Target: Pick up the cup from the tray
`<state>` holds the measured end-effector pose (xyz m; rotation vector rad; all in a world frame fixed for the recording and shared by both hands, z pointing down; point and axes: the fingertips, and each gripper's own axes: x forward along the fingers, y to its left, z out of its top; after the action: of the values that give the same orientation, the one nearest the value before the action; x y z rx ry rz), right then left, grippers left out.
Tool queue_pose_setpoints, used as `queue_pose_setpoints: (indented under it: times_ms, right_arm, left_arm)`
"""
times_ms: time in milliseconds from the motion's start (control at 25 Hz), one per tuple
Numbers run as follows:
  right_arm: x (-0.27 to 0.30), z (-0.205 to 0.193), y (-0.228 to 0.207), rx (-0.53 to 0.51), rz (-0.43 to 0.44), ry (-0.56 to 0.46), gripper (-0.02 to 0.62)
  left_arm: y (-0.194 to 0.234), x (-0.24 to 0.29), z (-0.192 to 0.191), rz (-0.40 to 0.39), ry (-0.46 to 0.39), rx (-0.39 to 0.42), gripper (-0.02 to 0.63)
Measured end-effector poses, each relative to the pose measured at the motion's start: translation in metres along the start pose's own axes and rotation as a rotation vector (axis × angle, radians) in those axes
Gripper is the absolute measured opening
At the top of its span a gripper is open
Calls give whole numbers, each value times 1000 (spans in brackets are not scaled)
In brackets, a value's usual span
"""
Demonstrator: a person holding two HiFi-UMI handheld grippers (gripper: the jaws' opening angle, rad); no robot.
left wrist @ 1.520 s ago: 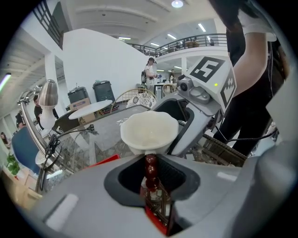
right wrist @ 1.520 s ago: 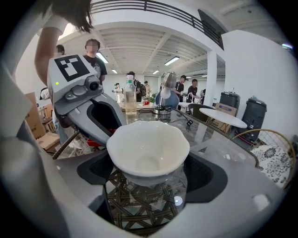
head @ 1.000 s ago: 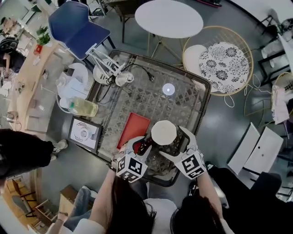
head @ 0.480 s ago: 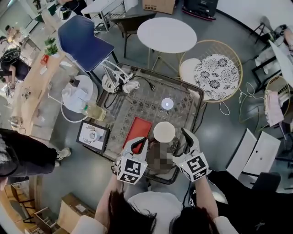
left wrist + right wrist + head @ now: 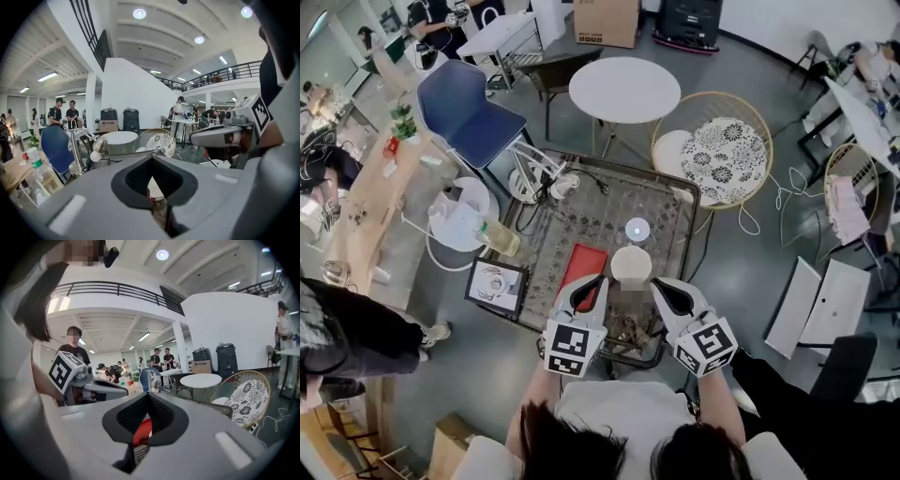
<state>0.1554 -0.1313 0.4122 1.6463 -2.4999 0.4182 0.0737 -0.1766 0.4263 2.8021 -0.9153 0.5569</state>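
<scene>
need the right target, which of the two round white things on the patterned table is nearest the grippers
The larger white round cup, beside the red rectangular board; the small glowing white disc lies farther away.

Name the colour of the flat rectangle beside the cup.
The flat rectangle is red, clearest in the head view.
</scene>
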Motion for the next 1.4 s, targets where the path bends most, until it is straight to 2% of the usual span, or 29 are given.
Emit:
queue_pose_setpoints:
  times_ms: [200, 480, 640, 720, 840, 1080, 1400]
  right_arm:
    - [-11, 3, 8, 68, -20, -33, 22]
    - [-12, 5, 23, 28, -24, -23, 21]
    - [-12, 6, 31, 1, -25, -11, 21]
    - [-12, 4, 34, -10, -27, -2, 21]
    - [-10, 1, 36, -28, -33, 12, 21]
    - [-10, -4, 33, -38, -48, 32, 21]
    - [-3, -7, 35, -47, -49, 43, 21]
  left_arm:
    - [-8, -12, -4, -14, -3, -34, 110]
    - [-16, -20, -1, -21, -18, -8, 110]
    - [-19, -24, 4, -36, -34, -37, 110]
    - [-19, -25, 1, -45, -26, -43, 110]
    - [-18, -25, -5, -37, -5, 4, 110]
    - [-18, -25, -15, -40, 24, -31, 110]
    - [-17, -24, -20, -47, 28, 9, 110]
